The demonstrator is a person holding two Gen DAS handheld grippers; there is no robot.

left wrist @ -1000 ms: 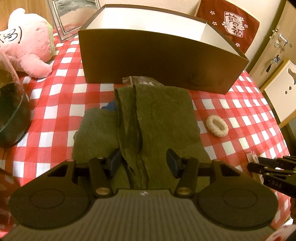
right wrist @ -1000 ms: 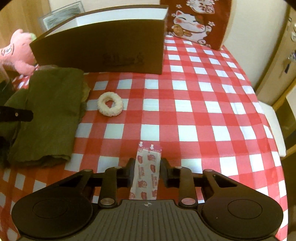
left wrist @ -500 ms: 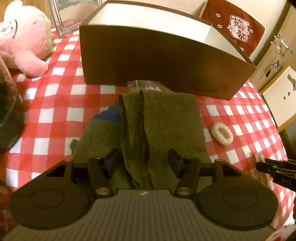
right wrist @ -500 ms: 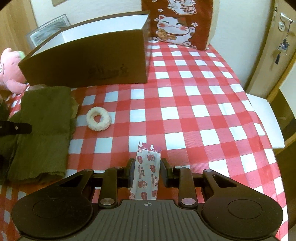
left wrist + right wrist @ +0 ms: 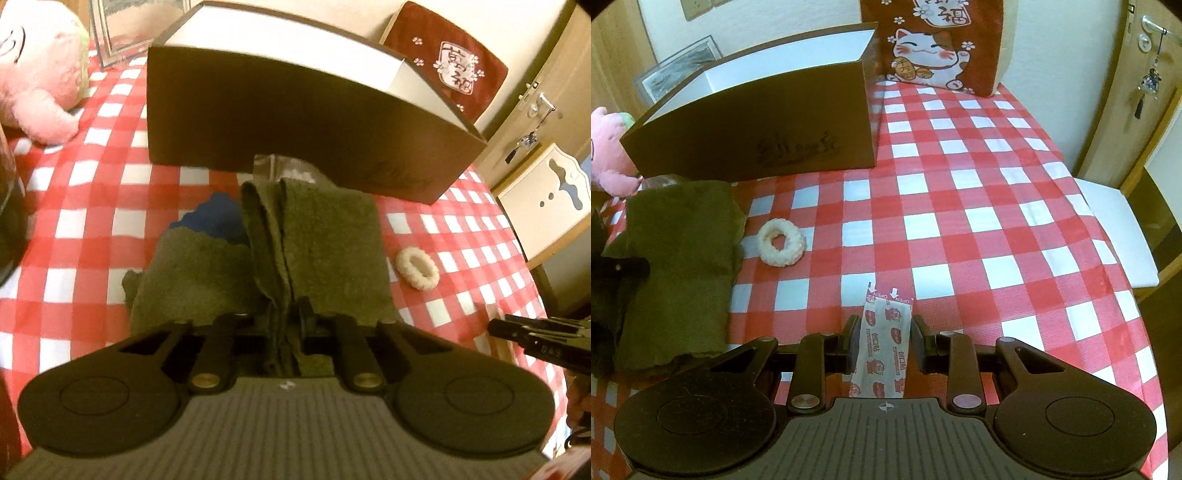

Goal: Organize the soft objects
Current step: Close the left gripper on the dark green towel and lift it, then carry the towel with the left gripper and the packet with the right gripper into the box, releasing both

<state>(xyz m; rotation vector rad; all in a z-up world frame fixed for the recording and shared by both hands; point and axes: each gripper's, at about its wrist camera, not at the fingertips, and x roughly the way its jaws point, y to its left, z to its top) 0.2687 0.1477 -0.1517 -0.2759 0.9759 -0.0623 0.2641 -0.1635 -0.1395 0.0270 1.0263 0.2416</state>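
Two soft items are in hand on the red-and-white checked tablecloth (image 5: 960, 177). Item one: folded olive-green terry towel (image 5: 332, 236), nap coarse, lying before the dark brown open cardboard box with white lining (image 5: 288, 122); its raised middle fold sits between the jaws of the left gripper (image 5: 286, 325), which are closing on it, where a second ago they stood wide either side of the fold. Item two: flat paper plaster wrapper printed with red figures (image 5: 884, 343), held between the near-closed jaws of the right gripper (image 5: 884, 332), grip unchanged from the earlier frame. Item three: fluffy cream ring-shaped hair scrunchie (image 5: 781, 247), loose on the cloth just beside the towel. Left view alone shows a blue cloth edge (image 5: 214, 218) under the towel and a crinkled clear plastic bag (image 5: 284, 166) at the box foot. Right view alone shows the lucky-cat cushion (image 5: 934, 48). Pink plush toy (image 5: 37, 74) lies at far left.
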